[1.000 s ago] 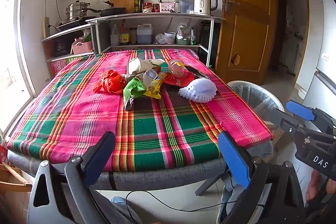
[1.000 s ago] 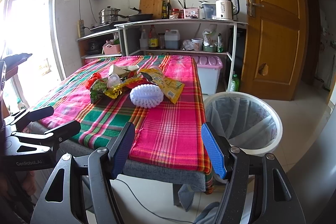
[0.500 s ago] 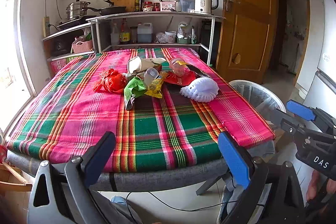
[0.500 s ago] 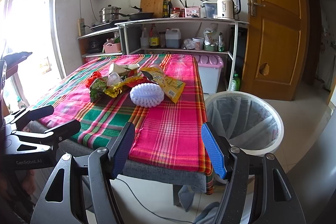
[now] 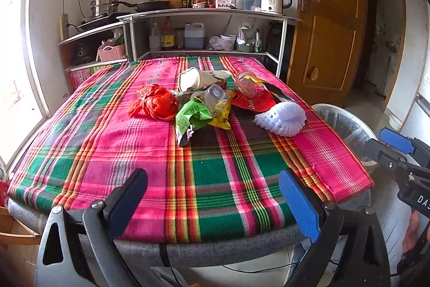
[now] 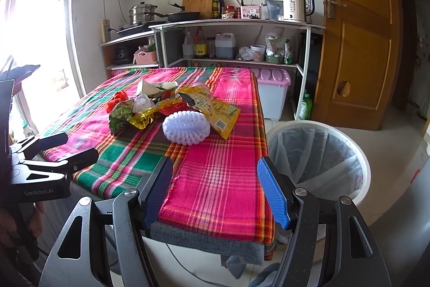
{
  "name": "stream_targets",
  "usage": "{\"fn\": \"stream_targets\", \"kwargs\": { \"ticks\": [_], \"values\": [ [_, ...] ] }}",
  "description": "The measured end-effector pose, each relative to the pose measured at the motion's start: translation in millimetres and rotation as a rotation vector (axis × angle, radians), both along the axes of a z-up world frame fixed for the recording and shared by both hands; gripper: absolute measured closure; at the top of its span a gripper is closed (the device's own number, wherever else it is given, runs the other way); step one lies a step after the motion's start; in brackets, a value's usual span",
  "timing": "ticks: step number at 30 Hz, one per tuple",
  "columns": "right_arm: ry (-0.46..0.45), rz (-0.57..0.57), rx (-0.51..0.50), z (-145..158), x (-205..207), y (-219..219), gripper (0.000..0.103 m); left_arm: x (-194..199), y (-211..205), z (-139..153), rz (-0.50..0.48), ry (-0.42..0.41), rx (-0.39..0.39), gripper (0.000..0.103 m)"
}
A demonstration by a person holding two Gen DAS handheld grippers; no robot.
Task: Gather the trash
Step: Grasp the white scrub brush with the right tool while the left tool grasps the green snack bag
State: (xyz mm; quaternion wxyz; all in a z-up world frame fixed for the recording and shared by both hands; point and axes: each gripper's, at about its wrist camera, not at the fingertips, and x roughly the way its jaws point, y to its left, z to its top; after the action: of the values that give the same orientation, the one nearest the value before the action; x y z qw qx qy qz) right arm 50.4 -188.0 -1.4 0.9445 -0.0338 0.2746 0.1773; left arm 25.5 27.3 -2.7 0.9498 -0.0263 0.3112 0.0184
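- Left gripper (image 5: 213,195): fingers wide apart, holding nothing, hanging just off the near edge of the table (image 5: 80,226).
- Right gripper (image 6: 215,192): fingers wide apart too, holding nothing, at the near right corner of the table, beside the left one.
- Under both: a bright checked cloth (image 5: 150,152), pink, green and red, spread over the table top.
- Farther along, near the middle of the cloth: the trash in one little heap.
- In the heap: a crumpled red bag (image 5: 156,104) on the left, touching a green snack wrapper (image 5: 190,117).
- Next to that: a yellow wrapper (image 5: 221,112) with a small clear bottle (image 5: 213,94) lying on it.
- Behind them: a white paper cup (image 5: 192,80) tipped on its side.
- On the right of the heap: a white foam net (image 5: 282,117), by a red wrapper (image 5: 252,102).
- On the floor just beside the table's right edge: a white bin (image 6: 319,160) with a clear liner, open at the top.
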Motion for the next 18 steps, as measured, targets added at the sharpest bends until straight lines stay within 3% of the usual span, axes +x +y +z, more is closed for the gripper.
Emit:
{"fn": "stream_targets", "kwargs": {
  "ticks": [8, 14, 18],
  "values": [
    [0.069, 0.07, 0.033, -5.1, 38.1, 20.0, 0.037, 38.0, 35.0, 4.9, 0.019, -0.007, -0.067, 0.007],
    [0.121, 0.101, 0.038, -14.6, 66.2, 35.9, 0.037, 68.1, 48.3, -0.5, 0.003, 0.036, -0.129, 0.007],
    [0.137, 0.103, 0.04, -17.2, 80.0, 40.3, 0.037, 80.7, 48.4, -2.9, -0.016, 0.063, -0.16, 0.013]
  ]
}}
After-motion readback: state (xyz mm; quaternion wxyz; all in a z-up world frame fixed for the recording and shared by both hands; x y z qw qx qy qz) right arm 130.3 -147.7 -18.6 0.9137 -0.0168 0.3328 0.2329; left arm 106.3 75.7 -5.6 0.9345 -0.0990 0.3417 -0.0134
